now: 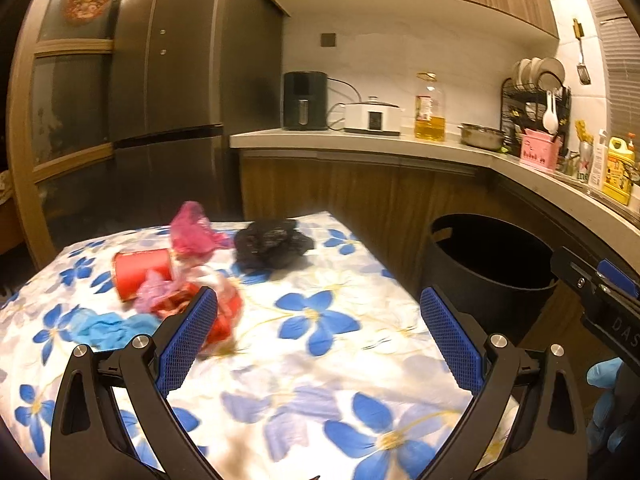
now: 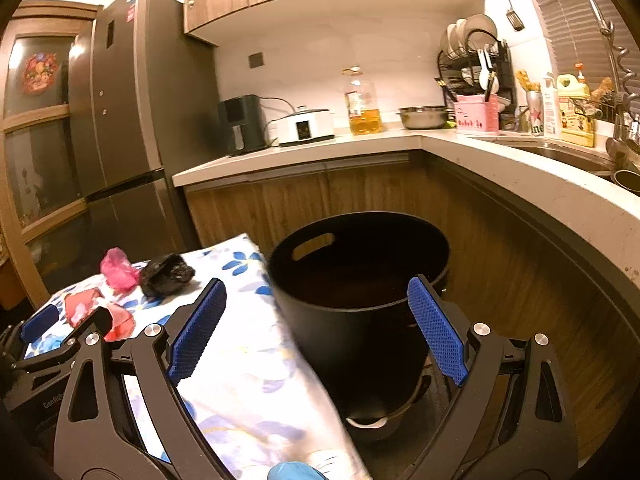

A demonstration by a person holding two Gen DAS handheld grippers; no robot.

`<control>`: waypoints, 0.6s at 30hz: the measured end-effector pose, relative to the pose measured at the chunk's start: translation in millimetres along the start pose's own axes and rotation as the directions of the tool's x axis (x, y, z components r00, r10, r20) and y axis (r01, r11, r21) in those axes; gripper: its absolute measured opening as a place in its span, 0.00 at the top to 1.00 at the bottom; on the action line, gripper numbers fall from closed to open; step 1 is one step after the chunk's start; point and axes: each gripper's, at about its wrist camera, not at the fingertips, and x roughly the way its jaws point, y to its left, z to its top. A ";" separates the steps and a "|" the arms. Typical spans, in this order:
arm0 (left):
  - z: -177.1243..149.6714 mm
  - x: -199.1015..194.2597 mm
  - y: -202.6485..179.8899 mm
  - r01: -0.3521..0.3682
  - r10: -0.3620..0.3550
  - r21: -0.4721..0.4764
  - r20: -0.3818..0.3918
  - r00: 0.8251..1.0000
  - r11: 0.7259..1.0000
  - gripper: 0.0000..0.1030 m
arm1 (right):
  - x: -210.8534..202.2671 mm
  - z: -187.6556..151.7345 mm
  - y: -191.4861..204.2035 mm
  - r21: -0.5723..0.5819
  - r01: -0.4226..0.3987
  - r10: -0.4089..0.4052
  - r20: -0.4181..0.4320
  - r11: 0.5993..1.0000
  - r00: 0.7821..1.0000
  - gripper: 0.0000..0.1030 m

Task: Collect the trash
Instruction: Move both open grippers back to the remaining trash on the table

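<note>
1. Nearest you, both sets of jaws stand wide and hold nothing: your left gripper hangs over the flowered tablecloth, your right gripper frames the black bin beside the table.
2. The trash lies at the cloth's far side: a red cup, pink wrappers, a crumpled black bag and a blue scrap.
3. You look to be between picks; next, I judge, reach the left gripper to the red-and-pink pile and close on one piece.
4. The pile is blurred, so its pieces are hard to separate; the bin's inside is too dark to read.
</note>
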 end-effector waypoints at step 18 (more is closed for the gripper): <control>-19.8 -18.1 75.9 -0.130 0.131 -0.059 0.008 0.991 0.990 0.06 | -1.3 -23.7 74.6 -0.051 -0.097 0.095 -0.028 0.994 0.995 0.12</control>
